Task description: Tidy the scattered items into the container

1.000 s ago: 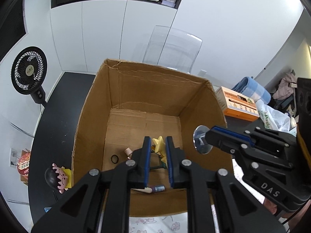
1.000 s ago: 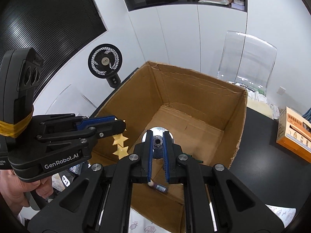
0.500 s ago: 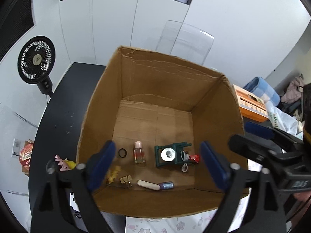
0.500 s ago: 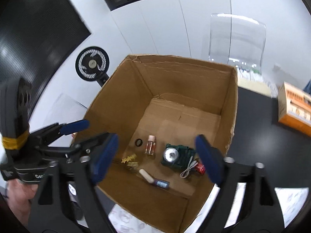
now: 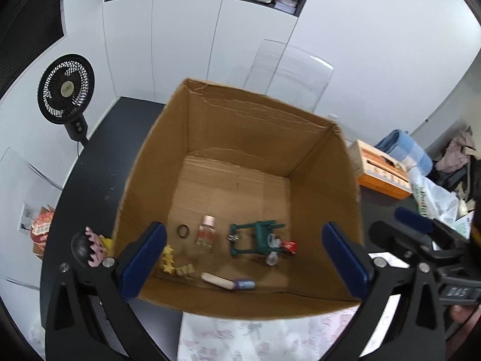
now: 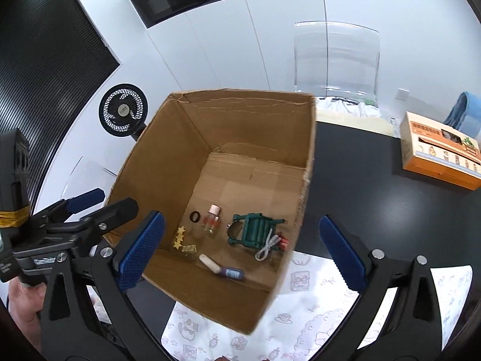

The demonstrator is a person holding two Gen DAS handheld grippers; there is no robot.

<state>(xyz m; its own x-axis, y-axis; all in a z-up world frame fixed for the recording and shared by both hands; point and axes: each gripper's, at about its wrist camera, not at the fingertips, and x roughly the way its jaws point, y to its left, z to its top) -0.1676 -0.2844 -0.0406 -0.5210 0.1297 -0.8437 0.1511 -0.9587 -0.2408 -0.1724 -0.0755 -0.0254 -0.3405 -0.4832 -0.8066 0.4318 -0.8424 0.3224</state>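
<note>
Now both tools wide above box (image 5: 210, 138) rim, nothing between.

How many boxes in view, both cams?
2: the open cardboard box under both grippers, holding the small items, and an orange printed box on the black table to its right. Others may be hidden.

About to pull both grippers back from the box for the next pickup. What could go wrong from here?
1. The left gripper and right gripper, both open and empty, hang over the cardboard box; a low sideways pull-out may catch a wall and shift it.
2. The cartoon figurine lies outside the box's left wall, partly behind the left gripper's finger, easy to miss.
</note>
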